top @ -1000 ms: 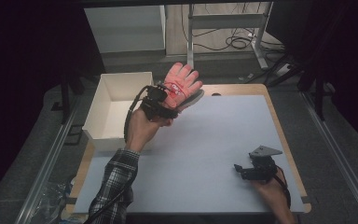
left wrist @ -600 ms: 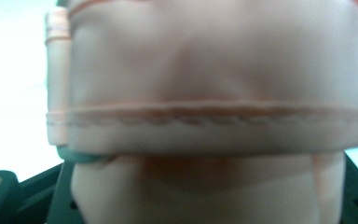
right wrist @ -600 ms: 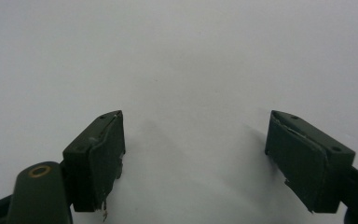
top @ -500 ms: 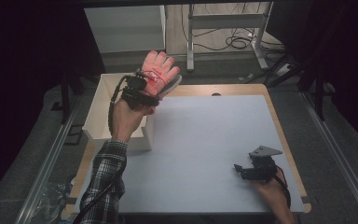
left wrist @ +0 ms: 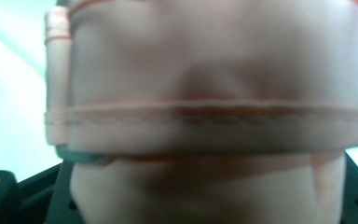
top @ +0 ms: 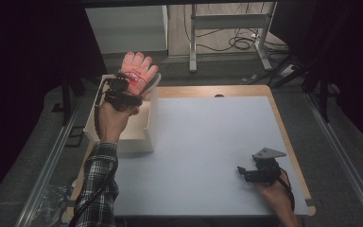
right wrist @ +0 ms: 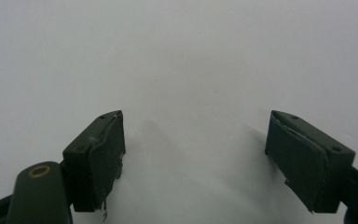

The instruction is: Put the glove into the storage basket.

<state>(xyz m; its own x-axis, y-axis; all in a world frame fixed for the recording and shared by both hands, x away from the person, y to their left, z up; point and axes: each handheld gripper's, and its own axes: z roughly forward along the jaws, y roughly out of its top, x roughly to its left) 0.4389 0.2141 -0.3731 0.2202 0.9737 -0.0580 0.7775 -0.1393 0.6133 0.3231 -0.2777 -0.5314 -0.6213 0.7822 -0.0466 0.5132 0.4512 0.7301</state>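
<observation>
**Pink glove held above the white box**

At the upper left of the high view, a pink glove point(top: 139, 72) is clamped in the left gripper point(top: 125, 87) over the white box point(top: 147, 137). At the lower right, the right gripper point(top: 242, 171) is rested on the white tabletop point(top: 208, 137), its jaws spread wide with nothing between them.

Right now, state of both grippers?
Left gripper: shut on the pink glove, held above the white box.
Right gripper: open, nothing between its fingers, resting on the table.
</observation>
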